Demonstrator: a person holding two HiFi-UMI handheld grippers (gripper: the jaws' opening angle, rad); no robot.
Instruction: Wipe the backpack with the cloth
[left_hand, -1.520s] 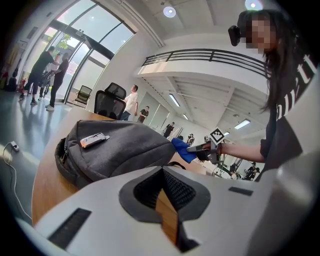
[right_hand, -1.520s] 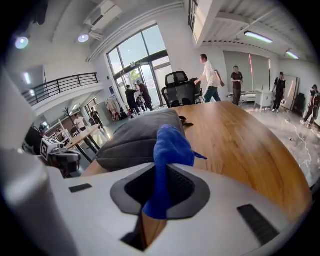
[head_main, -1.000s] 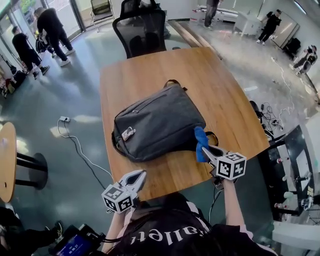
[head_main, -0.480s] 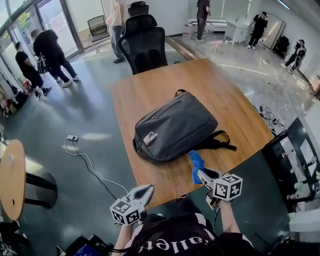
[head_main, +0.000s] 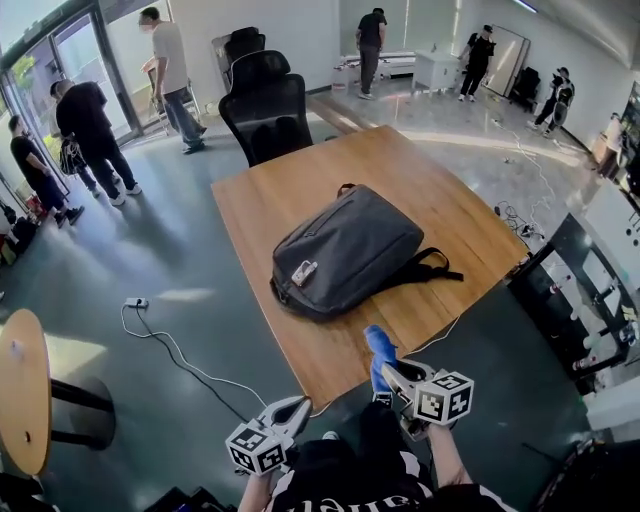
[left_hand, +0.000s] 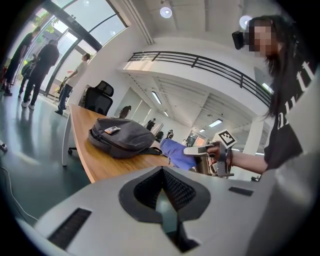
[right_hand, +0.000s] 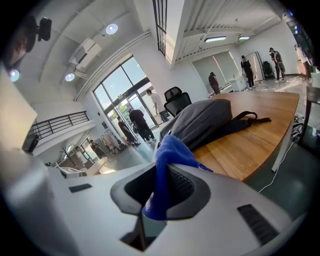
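While short of the backpack (head_main: 345, 250), right gripper (head_main: 385, 370) level, cloth (head_main: 377, 346) between jaws.

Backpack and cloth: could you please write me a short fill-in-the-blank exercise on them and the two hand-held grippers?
1. The right hand-held gripper is shut on a ____ cloth.
2. The backpack lies flat on a ____ table.
3. The left hand-held gripper is shut and holds ____.

Missing words: blue; wooden; nothing.
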